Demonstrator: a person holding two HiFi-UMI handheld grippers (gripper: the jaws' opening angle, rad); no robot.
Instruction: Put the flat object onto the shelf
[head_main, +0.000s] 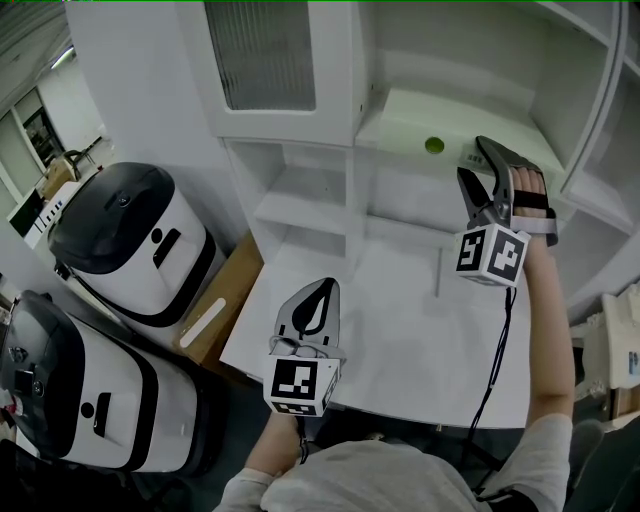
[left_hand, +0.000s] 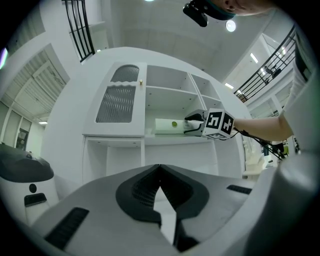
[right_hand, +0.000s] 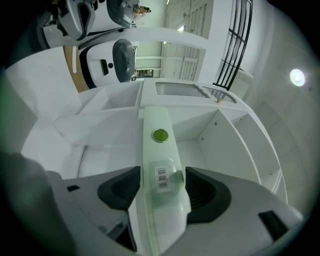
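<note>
My left gripper (head_main: 322, 292) sits low and close to my body, pointing level, its jaws closed together with nothing between them. My right arm (head_main: 552, 340) is stretched out ahead, forearm bare, with the hand (head_main: 528, 195) strapped in behind the marker cube (head_main: 490, 255). The right gripper (head_main: 478, 165) points slightly upward, its jaws set wide and pressed on both sides of the flat object (right_hand: 161, 150).

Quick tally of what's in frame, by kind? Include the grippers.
grippers: 2 (left gripper, right gripper)
flat object: 1
shelf unit: 1
white-and-black machines: 2
cardboard box: 1
Total: 7
</note>
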